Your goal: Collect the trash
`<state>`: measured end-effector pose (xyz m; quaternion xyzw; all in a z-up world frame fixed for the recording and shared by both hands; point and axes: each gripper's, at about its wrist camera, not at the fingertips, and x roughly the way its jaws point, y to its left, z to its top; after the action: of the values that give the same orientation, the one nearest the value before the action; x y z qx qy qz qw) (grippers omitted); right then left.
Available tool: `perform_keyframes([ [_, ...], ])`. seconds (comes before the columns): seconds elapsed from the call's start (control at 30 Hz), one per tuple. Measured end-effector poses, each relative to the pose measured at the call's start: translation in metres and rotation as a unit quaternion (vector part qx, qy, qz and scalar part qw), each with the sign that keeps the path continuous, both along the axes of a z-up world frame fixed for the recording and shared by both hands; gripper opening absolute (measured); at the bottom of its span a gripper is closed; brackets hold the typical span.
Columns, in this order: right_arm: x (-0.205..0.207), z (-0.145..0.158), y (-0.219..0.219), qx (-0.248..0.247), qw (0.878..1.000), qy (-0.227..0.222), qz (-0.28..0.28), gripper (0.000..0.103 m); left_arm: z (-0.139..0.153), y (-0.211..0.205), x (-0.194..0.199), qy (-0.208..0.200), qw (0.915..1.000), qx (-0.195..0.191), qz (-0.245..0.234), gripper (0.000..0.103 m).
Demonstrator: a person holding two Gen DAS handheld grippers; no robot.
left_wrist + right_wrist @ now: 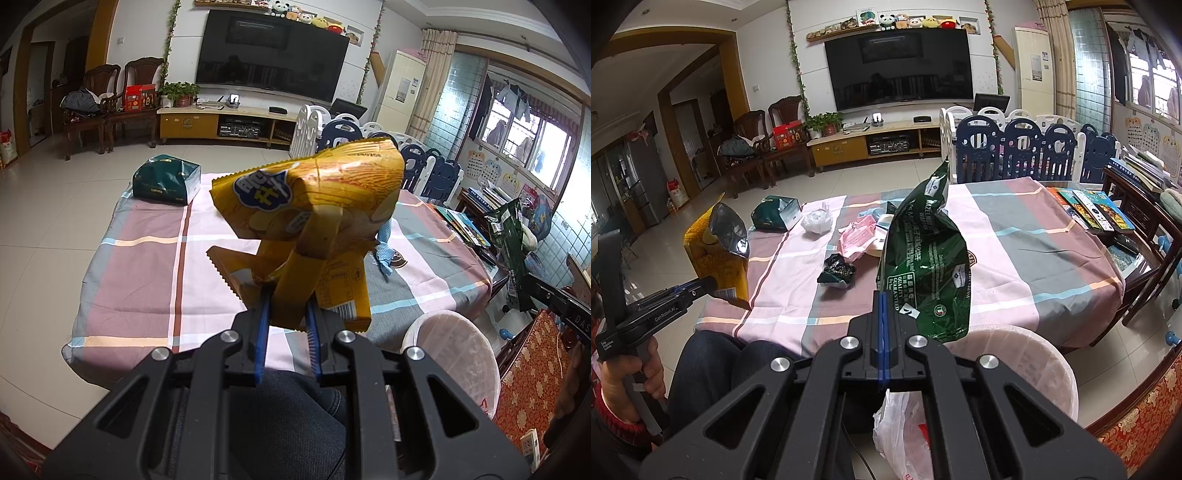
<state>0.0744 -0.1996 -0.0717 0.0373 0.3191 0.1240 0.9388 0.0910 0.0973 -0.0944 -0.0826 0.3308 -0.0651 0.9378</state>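
My left gripper (288, 308) is shut on the lower fold of a crumpled yellow chip bag (314, 184), which stands up above the near table edge. From the right wrist view the same left gripper (692, 290) and yellow bag (716, 247) hang at the table's left corner. My right gripper (882, 301) is shut, its blue pads pinching the bottom edge of a green wafer bag (923, 258) that is held upright. A white bin (1052, 354) stands below and right of it, also seen as the white bin (443, 325) in the left view.
On the checked tablecloth (1015, 236) lie a black crumpled wrapper (836, 271), a pink wrapper (855, 238), a white plastic bag (816, 221) and a green tissue box (775, 214). Books (1089, 210) lie at the right edge. A white plastic bag (905, 432) hangs under my right gripper.
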Motion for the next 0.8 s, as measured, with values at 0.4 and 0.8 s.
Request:
perform_keyframes([
  [0.4,-0.001,0.000,-0.001,-0.001,1.000,0.001,-0.001,0.001,0.000,0.000,0.000,0.000,1.0000,0.000,0.000,0.019],
  [0.8,-0.009,-0.010,-0.008,-0.009,1.000,0.009,-0.006,0.001,-0.002,-0.002,-0.001,0.001,1.0000,0.000,-0.003,0.019],
])
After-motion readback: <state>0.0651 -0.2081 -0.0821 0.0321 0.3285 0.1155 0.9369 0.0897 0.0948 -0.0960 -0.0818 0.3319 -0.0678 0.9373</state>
